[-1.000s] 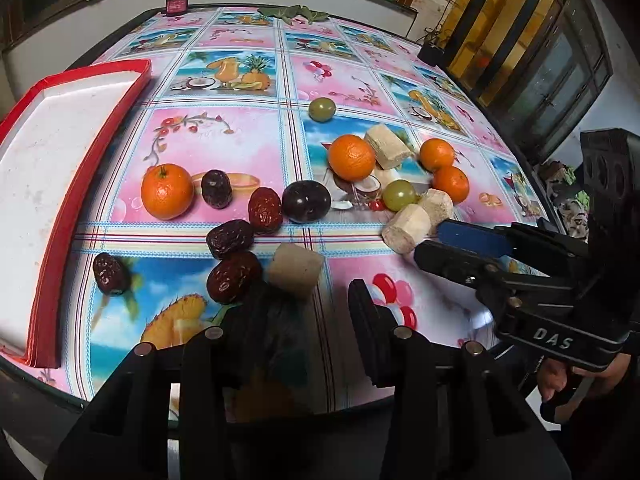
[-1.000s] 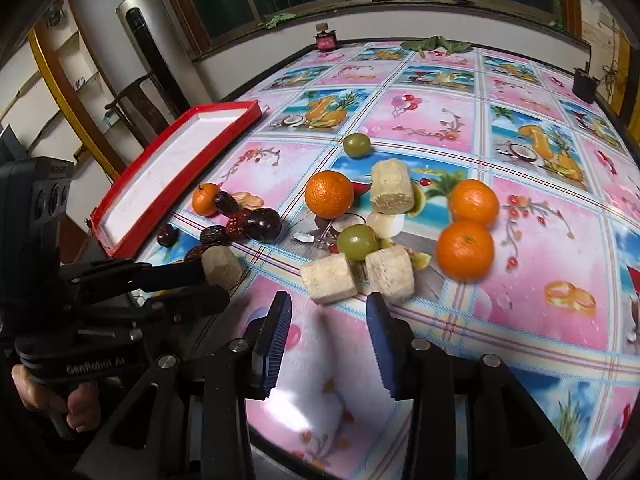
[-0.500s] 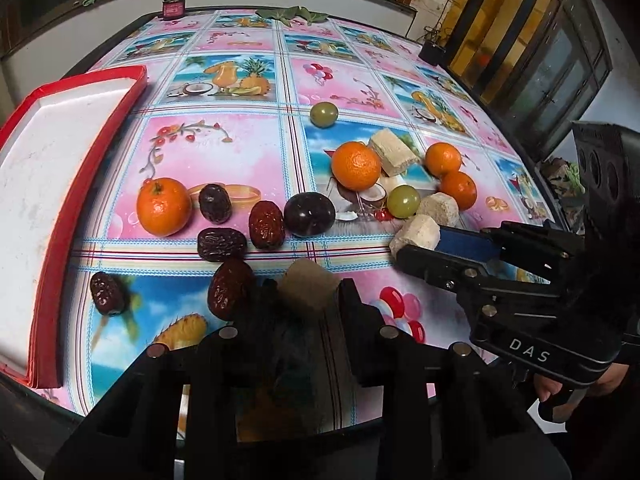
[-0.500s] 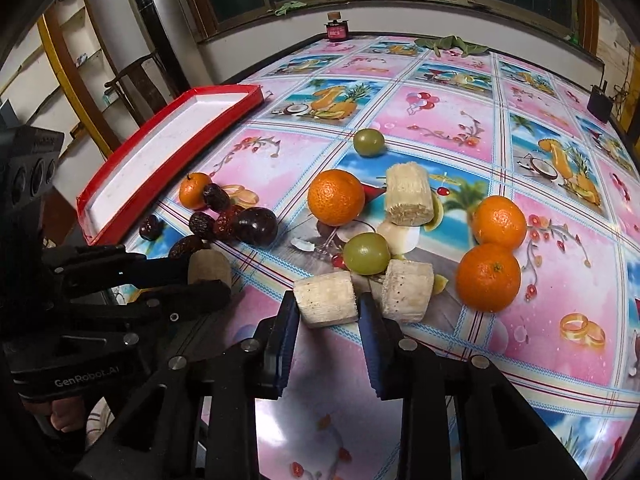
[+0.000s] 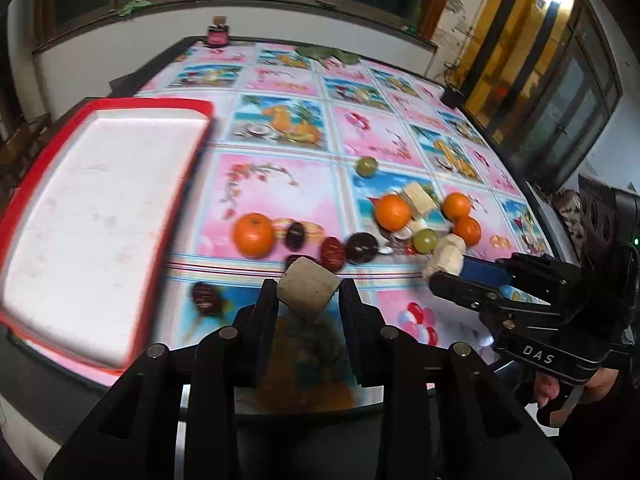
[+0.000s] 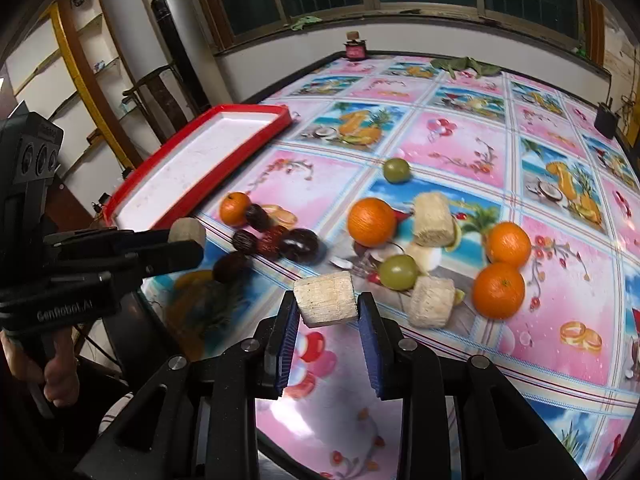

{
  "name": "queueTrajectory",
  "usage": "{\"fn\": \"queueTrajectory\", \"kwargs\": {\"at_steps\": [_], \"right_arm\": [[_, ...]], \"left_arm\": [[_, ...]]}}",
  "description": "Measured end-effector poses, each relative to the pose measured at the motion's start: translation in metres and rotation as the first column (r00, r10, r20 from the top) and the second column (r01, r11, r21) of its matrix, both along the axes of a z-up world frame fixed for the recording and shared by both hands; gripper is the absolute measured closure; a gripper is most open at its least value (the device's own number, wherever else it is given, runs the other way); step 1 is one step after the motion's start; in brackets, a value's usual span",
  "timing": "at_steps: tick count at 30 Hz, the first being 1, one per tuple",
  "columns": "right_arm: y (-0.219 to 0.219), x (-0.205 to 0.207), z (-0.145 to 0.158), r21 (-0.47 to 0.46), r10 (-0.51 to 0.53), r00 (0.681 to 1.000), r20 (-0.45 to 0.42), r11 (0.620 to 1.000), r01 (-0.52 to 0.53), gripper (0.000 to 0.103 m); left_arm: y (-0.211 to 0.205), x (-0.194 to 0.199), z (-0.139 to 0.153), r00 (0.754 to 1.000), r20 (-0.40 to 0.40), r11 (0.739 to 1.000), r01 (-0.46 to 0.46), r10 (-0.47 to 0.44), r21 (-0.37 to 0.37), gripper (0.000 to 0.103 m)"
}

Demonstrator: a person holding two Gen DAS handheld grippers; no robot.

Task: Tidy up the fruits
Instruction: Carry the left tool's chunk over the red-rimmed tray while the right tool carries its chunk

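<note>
- A table covered in a pink-and-blue fruit-print cloth (image 6: 460,148) fills both views, with dark windows and a white wall behind it.
- Low centre of the left wrist view: the left gripper (image 5: 308,292) is clamped on a tan cylindrical chunk (image 5: 308,289), which sits tilted between the pads and appears clear of the cloth. Its jaws have just been closing, with the chunk between them.
- Low centre of the right wrist view: the right gripper (image 6: 326,304) pinches a paler chunk (image 6: 326,298) by its sides. Its jaws too have just been closing onto it.
- Just right of that, another pale chunk (image 6: 432,307) lies beside a green grape (image 6: 398,272); a third chunk (image 6: 434,220) lies above them.
- Further out: oranges (image 6: 498,290) at right, dark dates (image 6: 245,240) and a dark plum (image 6: 298,244) at centre left.
- The red-rimmed white tray (image 5: 120,104), at the left of the left wrist view, holds nothing visible and is probably the destination.
- Risks, as I judge them: the left chunk is held askew near the fingertips, so a quick swing could twist it free. Both grippers sit near each other, so crossing paths toward the tray might knock them together. A dropped chunk could scatter the round fruit.
</note>
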State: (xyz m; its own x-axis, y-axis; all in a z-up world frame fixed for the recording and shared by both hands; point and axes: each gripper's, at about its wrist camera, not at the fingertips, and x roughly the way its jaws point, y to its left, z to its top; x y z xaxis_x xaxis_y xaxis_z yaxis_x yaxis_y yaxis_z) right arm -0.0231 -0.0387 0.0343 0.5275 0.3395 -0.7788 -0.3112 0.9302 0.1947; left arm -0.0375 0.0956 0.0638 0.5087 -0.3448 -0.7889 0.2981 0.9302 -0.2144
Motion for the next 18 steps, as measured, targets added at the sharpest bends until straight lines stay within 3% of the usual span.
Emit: {"fn": "queueTrajectory", "kwargs": {"at_steps": [10,18], "right_arm": [[0.035,0.010,0.017,0.053,0.107,0.994,0.013,0.993,-0.107,0.073],[0.082,0.025,0.027,0.066,0.211,0.977,0.025,0.975,-0.212,0.073]], "left_arm": [[0.061,0.000,0.013,0.990,0.036,0.991,-0.137,0.137,0.005,0.074],[0.106,0.021,-0.005,0.978,0.011,0.978,-0.209,0.208,0.029,0.074]]}}
